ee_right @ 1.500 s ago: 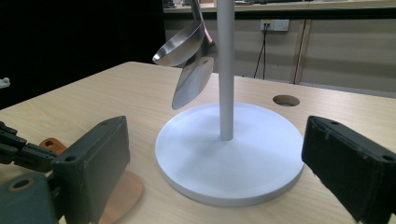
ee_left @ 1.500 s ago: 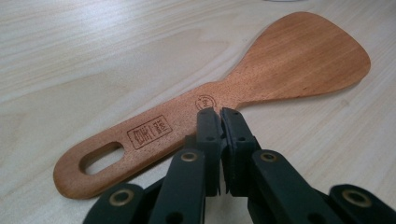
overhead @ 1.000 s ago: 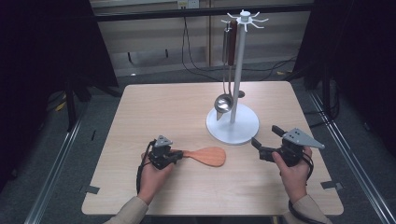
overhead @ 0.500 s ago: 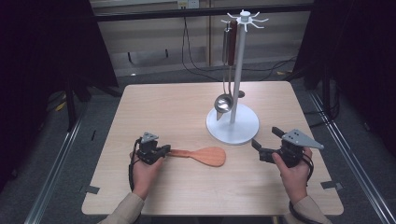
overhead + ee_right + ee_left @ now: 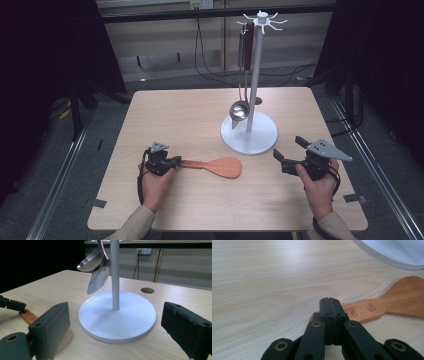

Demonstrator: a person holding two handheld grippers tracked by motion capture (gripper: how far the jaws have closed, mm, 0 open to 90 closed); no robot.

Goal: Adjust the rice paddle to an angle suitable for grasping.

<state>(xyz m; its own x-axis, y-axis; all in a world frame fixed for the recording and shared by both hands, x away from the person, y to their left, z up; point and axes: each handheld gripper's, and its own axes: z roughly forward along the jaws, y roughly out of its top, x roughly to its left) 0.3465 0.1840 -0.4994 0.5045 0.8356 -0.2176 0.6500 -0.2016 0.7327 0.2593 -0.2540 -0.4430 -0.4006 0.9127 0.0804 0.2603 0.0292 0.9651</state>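
A wooden spatula lies flat on the table, blade to the right, handle end toward my left gripper. In the left gripper view the jaws are pressed together with nothing between them, and the spatula's handle runs out from behind their tips. My right gripper rests near the right front of the table, open, pointing at the white stand's base. In the right gripper view its wide-apart pads frame the base. A steel ladle hangs from the stand.
A second utensil with a dark handle hangs beside the ladle; its steel blade shows in the right gripper view. A round cable hole lies behind the stand. Metal rails run along the floor on both sides of the table.
My left hand has drawn a little to the left along the spatula's handle. The spatula and the right hand have stayed put.
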